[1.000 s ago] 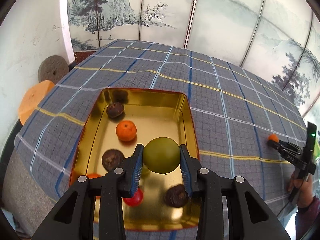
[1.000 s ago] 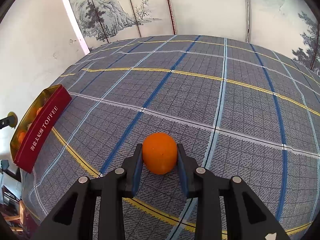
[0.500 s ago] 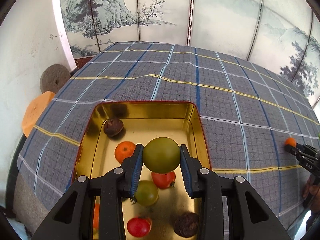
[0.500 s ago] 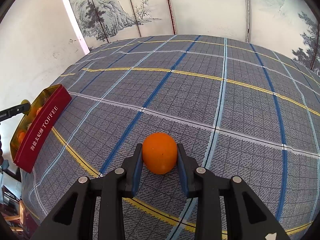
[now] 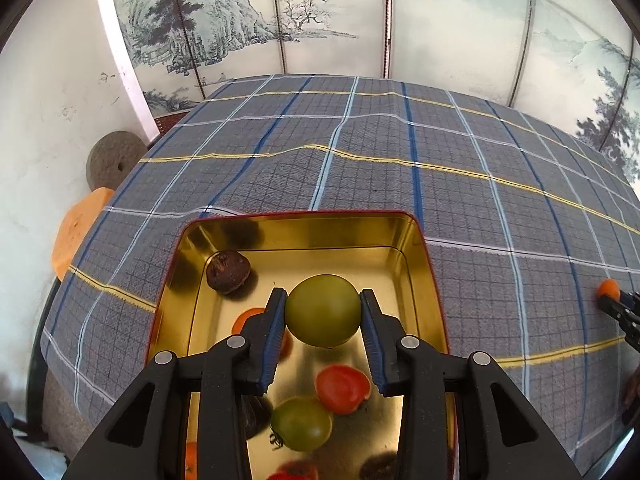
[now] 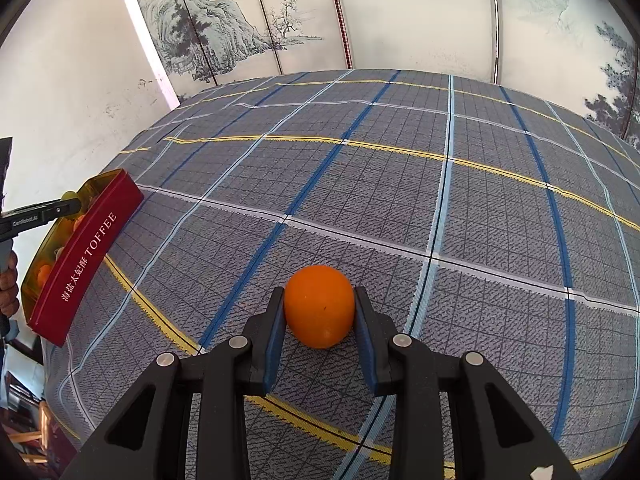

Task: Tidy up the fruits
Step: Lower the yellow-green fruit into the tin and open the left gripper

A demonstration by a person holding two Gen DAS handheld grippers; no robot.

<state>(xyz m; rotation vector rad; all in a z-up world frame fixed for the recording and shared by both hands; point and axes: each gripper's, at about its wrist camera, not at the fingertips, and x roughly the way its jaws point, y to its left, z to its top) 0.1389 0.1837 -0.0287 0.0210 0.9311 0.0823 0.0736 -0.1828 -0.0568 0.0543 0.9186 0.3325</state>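
Left tool (image 5: pixel 323 312) pinches a round green fruit (image 5: pixel 323 310) above the gold tin (image 5: pixel 416 248); right tool (image 6: pixel 319 307) pinches a smooth orange (image 6: pixel 319 306) right of the tin.

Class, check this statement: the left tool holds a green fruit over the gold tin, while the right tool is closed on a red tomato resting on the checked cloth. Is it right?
One detail is wrong. The right tool is closed on an orange fruit, not a red tomato, as the right wrist view shows. The rest stands: the left tool holds the green fruit over the gold tin, and the orange fruit rests on the checked cloth.
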